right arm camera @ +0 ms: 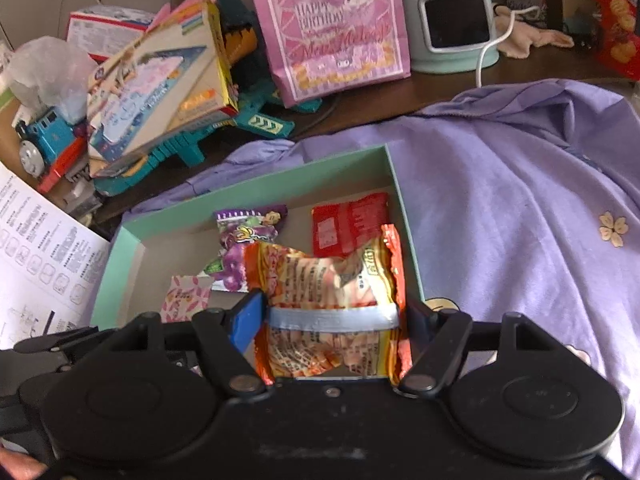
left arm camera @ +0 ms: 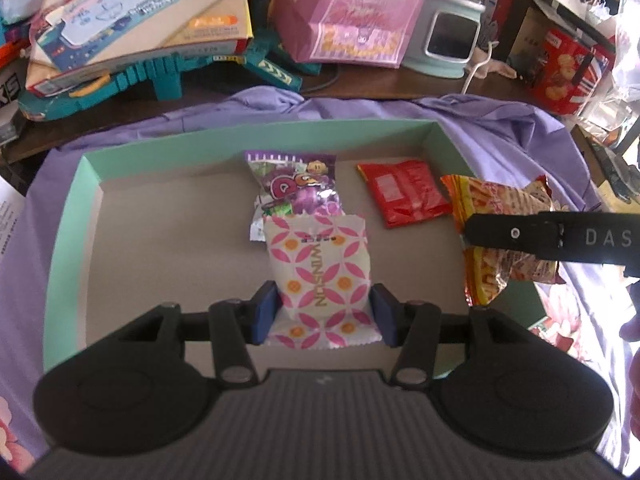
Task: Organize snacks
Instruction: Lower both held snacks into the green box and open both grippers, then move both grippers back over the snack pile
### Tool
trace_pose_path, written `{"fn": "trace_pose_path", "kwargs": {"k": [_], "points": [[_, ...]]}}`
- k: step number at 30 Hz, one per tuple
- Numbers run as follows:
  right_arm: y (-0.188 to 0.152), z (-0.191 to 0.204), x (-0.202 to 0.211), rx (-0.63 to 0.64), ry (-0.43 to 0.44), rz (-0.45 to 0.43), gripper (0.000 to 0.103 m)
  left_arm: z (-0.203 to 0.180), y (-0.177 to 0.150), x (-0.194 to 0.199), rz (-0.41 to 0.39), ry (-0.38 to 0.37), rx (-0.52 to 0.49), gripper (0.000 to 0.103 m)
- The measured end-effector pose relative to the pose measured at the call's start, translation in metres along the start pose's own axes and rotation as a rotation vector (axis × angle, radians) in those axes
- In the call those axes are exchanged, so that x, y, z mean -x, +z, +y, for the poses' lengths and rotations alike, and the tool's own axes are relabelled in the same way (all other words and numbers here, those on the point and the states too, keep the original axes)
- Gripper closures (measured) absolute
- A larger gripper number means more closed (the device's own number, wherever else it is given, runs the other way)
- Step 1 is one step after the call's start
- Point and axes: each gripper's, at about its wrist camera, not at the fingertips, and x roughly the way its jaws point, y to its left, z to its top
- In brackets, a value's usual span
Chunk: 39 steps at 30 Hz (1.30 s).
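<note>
A mint-green box (left arm camera: 64, 240) with a grey floor lies on a purple cloth. Inside lie a purple grape-candy packet (left arm camera: 298, 184) and a red packet (left arm camera: 404, 192). My left gripper (left arm camera: 324, 312) is shut on a white packet with pink petals (left arm camera: 320, 264), held over the box floor in front of the purple packet. My right gripper (right arm camera: 332, 316) is shut on an orange noodle-snack packet (right arm camera: 332, 276) above the box's right side (right arm camera: 396, 184); it shows in the left wrist view (left arm camera: 504, 200) with the right gripper's finger across it.
Purple cloth (right arm camera: 520, 200) spreads right of the box. Behind stand a pink birthday bag (right arm camera: 336, 24), a mint appliance (right arm camera: 452, 16), toy boxes and a teal toy (left arm camera: 152, 76), a red biscuit box (left arm camera: 568, 68). A printed sheet (right arm camera: 36, 248) lies left.
</note>
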Motion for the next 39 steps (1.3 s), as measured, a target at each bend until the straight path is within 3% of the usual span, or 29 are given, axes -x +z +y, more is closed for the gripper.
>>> {"fn": "trace_pose_path", "kwargs": {"k": [13,16,17,18,20,23,39], "points": [[0.007,0.003,-0.024,0.03,-0.004,0.03,0.032,0.0,0.002,-0.025,0.028,0.002,-0.011,0.053],[0.009,0.003,-0.028,0.024,0.007,0.038,0.02,-0.002,0.003,-0.028,0.023,0.009,-0.016,0.049],[0.009,0.003,-0.028,0.018,0.016,0.037,0.005,-0.003,0.003,-0.028,0.019,0.019,-0.021,0.038],[0.01,0.004,-0.026,0.008,0.026,0.025,0.0,-0.005,0.003,-0.027,0.014,0.03,-0.027,0.019],[0.01,0.006,-0.021,0.013,0.033,-0.003,0.0,-0.007,0.003,-0.023,-0.013,0.057,-0.038,0.002],[0.01,0.009,-0.015,0.019,0.038,-0.016,0.0,-0.009,0.002,-0.017,-0.023,0.085,-0.047,0.001],[-0.024,0.009,0.042,0.059,0.012,-0.054,0.0,-0.012,-0.025,0.041,-0.048,0.087,-0.043,0.0]]}}
